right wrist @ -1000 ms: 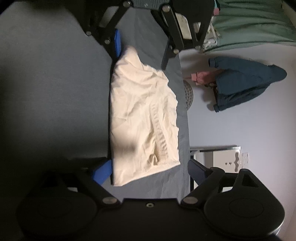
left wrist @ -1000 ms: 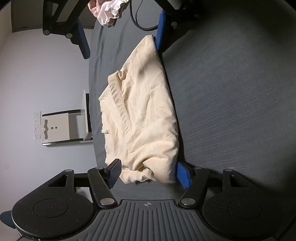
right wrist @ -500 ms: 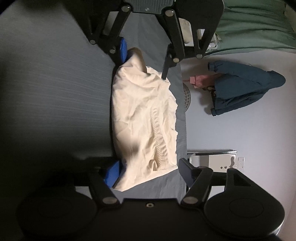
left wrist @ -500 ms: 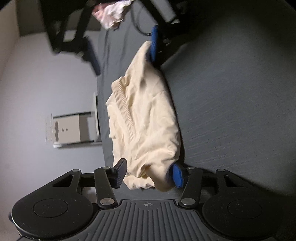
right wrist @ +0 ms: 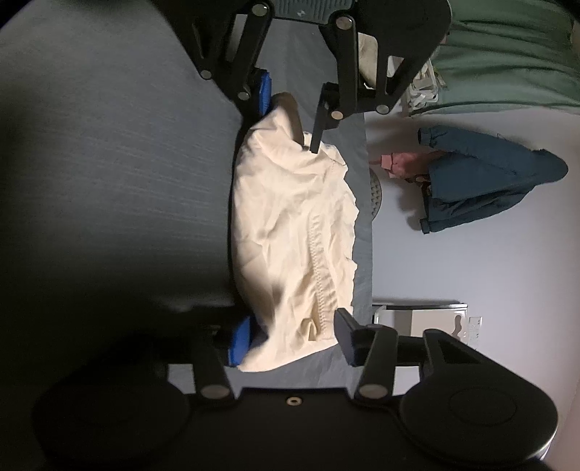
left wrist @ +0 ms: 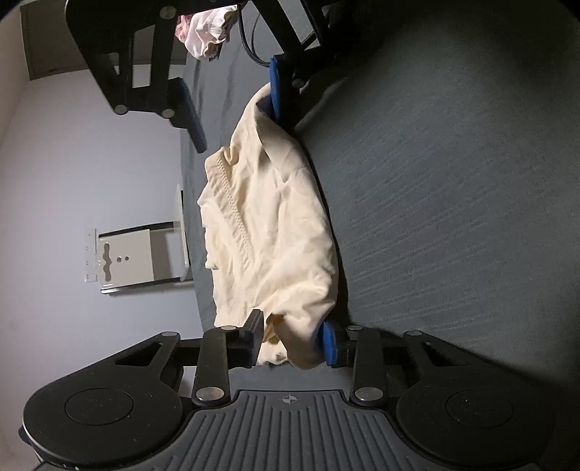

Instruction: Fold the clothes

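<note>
Two grippers hold a soft cream cloth garment (left wrist: 275,232) over the dark grey counter (left wrist: 453,181).
The left gripper (left wrist: 291,342) fingers pinch one end; the right gripper (right wrist: 290,337) fingers sit wider around the other.

Near corner of the cream cotton garment (left wrist: 275,232) runs in between the left gripper (left wrist: 293,342) fingers, so whether the pads actually pinch it can't be read; same at the far corner, where the right gripper (right wrist: 291,338) shows one blue pad behind the cloth and the rest lost in shadow. Pink-and-white frilly cloth (left wrist: 203,34) at the top is partly behind the black linkage and cut by the frame edge. Green bedding (right wrist: 507,54) runs off the top right corner; what the small pale items beside it are can't be made out.
</note>
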`<action>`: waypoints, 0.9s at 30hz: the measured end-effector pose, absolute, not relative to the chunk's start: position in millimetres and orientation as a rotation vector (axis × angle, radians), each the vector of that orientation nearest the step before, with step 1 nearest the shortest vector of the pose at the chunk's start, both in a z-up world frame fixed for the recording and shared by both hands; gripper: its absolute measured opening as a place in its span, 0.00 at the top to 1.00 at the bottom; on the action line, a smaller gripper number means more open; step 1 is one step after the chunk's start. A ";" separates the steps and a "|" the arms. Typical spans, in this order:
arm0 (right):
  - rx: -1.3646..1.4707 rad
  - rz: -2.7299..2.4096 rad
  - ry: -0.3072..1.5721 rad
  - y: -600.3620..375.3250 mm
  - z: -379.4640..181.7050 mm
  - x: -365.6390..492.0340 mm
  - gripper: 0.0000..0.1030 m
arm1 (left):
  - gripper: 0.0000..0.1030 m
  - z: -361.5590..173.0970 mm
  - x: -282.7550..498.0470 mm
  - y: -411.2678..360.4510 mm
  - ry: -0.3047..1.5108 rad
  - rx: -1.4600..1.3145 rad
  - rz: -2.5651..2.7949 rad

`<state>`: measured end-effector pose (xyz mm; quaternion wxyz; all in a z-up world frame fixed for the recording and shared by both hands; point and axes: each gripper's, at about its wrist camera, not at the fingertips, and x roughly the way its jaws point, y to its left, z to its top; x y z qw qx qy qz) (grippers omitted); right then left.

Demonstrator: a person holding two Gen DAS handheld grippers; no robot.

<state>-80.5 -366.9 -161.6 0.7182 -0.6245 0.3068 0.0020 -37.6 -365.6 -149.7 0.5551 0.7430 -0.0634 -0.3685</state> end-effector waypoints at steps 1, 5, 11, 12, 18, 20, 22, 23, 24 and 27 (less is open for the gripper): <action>-1.373 0.005 0.684 -367.1 -161.8 -80.2 0.62 | 0.75 -149.7 -37.6 -366.0 -0.141 1.751 -0.873; -1.362 0.009 0.704 -368.1 -164.5 -79.1 0.71 | 0.83 -150.6 -39.0 -365.8 -0.115 1.741 -0.874; -1.354 0.027 0.751 -371.2 -169.4 -74.7 0.93 | 0.93 -147.6 -33.8 -362.9 -0.071 1.711 -0.882; -1.343 0.030 0.754 -371.3 -168.1 -74.3 0.93 | 0.94 -146.7 -32.9 -362.1 -0.061 1.705 -0.887; -1.191 0.077 0.786 -369.4 -145.0 -77.1 0.94 | 0.95 -135.7 -29.8 -354.4 0.007 1.673 -0.930; -1.180 0.106 0.792 -365.3 -140.2 -81.7 0.94 | 0.95 -131.0 -30.3 -349.7 0.029 1.664 -0.947; -1.175 0.139 0.800 -359.5 -136.2 -85.6 0.94 | 0.95 -126.4 -32.1 -341.6 0.046 1.667 -0.964; -1.177 0.154 0.803 -356.3 -134.4 -86.7 0.94 | 0.95 -123.5 -33.5 -337.7 0.058 1.665 -0.973; -1.175 0.172 0.808 -351.6 -132.4 -89.6 0.94 | 0.95 -120.6 -34.9 -333.8 0.071 1.664 -0.983; -1.165 0.227 0.834 -337.5 -124.6 -98.7 0.94 | 0.95 -110.7 -43.9 -317.0 0.105 1.660 -1.019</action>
